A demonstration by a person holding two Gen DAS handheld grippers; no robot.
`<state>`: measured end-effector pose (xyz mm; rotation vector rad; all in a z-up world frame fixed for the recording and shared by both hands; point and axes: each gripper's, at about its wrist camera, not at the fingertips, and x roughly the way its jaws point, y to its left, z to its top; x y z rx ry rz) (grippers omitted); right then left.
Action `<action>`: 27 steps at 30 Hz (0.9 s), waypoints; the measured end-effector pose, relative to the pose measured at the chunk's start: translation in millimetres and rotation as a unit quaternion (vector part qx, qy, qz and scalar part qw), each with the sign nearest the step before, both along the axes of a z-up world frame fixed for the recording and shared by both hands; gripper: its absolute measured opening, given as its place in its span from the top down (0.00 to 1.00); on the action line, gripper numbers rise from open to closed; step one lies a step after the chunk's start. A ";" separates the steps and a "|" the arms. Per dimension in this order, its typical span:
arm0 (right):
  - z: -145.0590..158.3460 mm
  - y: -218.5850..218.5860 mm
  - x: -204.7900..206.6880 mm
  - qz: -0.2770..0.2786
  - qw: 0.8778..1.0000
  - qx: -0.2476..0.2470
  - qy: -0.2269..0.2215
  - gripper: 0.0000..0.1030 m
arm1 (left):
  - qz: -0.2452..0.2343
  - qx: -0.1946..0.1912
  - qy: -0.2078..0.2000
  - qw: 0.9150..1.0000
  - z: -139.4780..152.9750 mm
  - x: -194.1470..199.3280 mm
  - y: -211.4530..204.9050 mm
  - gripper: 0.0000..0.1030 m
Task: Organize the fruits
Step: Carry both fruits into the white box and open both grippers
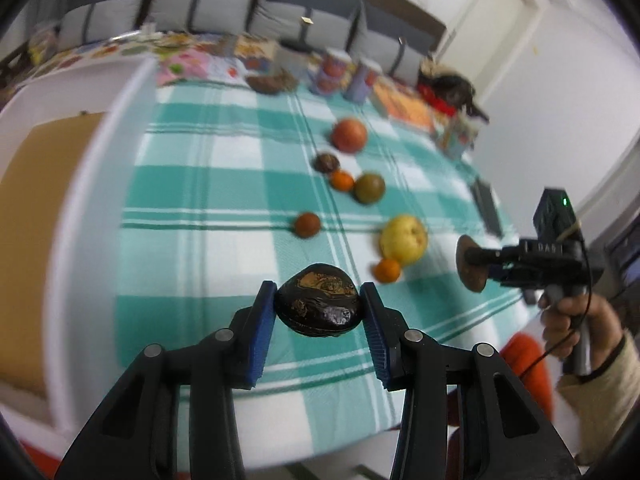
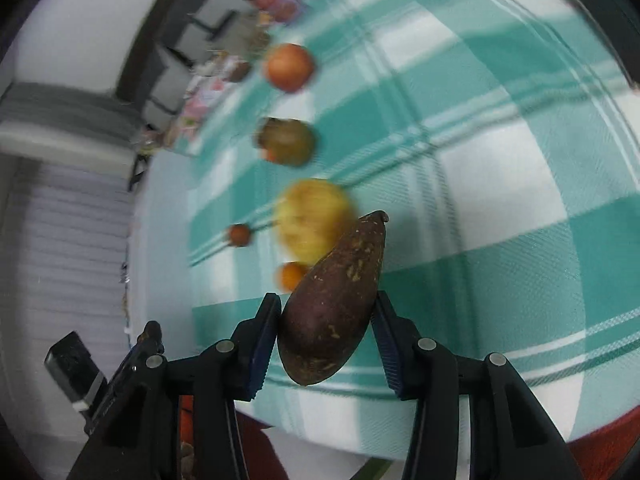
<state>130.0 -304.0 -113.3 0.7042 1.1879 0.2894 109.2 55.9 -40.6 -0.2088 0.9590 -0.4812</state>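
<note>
**Both grippers lift fruit clear of the cloth**

Checked teal cloth (image 1: 224, 196) covers the counter, a sofa blurred along the top of the frame. Centre-bottom of the left view, the left gripper (image 1: 319, 308) has its jaws narrowed onto a dark fruit (image 1: 317, 305), pinched across its width, apparently off the cloth. The right gripper (image 2: 326, 328) clamps a brown fruit (image 2: 334, 308) near its thick end, tip forward. Loose fruit, an apple (image 1: 349, 135) and a pear (image 1: 403, 238) among them, waits mid-frame.

Open cloth: wide bare teal-checked tablecloth (image 1: 224, 184) left of fruit.
Obstacles: round red apple (image 1: 349, 135), yellow pear (image 1: 403, 237), small orange mandarin (image 1: 387, 270) clustered right.
</note>
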 end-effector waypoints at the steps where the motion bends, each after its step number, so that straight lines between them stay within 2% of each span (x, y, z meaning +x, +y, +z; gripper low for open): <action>1: 9.9 16.6 2.8 0.016 1.000 -0.002 -0.012 0.55 | 0.013 -0.007 -0.006 1.000 10.0 -2.1 17.0 0.58; 5: 52.6 130.3 24.8 0.121 0.990 0.000 -0.067 0.55 | 0.079 0.008 -0.030 0.996 33.8 -4.9 79.6 0.58; 8: 68.6 215.7 34.7 0.198 0.976 0.010 -0.092 0.55 | 0.140 0.038 -0.028 0.989 30.4 -0.8 130.2 0.58; 11: 72.3 317.8 40.8 0.281 0.953 -0.004 -0.116 0.55 | 0.187 0.064 -0.009 0.980 12.6 4.8 170.4 0.58; 13: 65.4 369.0 42.2 0.317 0.940 -0.014 -0.124 0.55 | 0.211 0.086 0.005 0.974 -2.6 8.1 191.2 0.58; 15: 54.3 411.0 47.5 0.342 0.929 -0.044 -0.131 0.54 | 0.226 0.099 0.018 0.969 -16.0 11.4 206.7 0.58; 17: 38.9 439.8 53.6 0.357 0.922 -0.070 -0.129 0.54 | 0.233 0.105 0.027 0.966 -25.4 13.6 215.2 0.58; 20: 15.4 460.6 63.0 0.362 0.919 -0.104 -0.118 0.54 | 0.237 0.116 0.037 0.964 -37.1 14.4 221.8 0.57; 24: 6.2 468.2 70.1 0.351 0.918 -0.139 -0.124 0.53 | 0.237 0.133 0.042 0.961 -44.5 12.9 222.2 0.55; 25: 8.3 465.6 70.5 0.343 0.919 -0.142 -0.131 0.53 | 0.239 0.138 0.041 0.960 -45.2 13.2 222.1 0.49; 27: 19.7 459.4 73.4 0.324 0.923 -0.146 -0.149 0.41 | 0.242 0.142 0.034 0.959 -40.5 7.9 220.4 0.35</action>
